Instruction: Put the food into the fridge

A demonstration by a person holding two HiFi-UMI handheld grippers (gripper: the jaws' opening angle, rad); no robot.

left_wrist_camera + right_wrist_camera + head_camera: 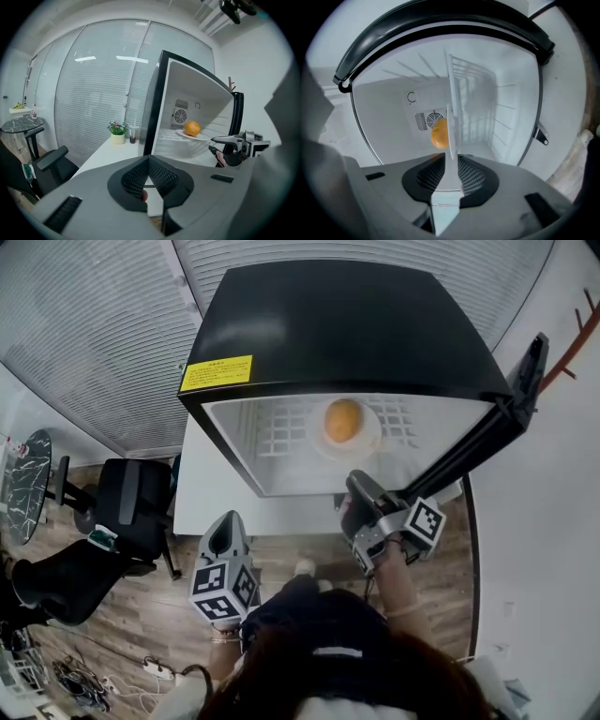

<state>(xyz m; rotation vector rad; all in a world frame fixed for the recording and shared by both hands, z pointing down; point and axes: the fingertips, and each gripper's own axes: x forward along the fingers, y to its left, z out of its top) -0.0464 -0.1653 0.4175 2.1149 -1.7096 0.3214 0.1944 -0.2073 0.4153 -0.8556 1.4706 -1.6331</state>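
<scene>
An orange [343, 420] sits on a white plate [367, 441] on the wire shelf [281, 437] inside the open black fridge [356, 324]. My right gripper [359, 486] is at the fridge's mouth, just in front of the plate, rolled on its side. Its jaws stand apart, in line with the plate's rim [451, 117], and the pads are not pressing on it. From the left gripper view, the right gripper [214, 145] shows open, close to the plate [194, 135] and orange [192, 128]. My left gripper [226, 526] hangs lower left of the fridge, its jaws meeting on nothing [149, 165].
The fridge stands on a white table [202, 493], its door [497, 427] swung open to the right. A potted plant [117, 132] and a cup [133, 137] stand on the table's far end. A black office chair [131, 502] is to the left, with cables [84, 681] on the wooden floor.
</scene>
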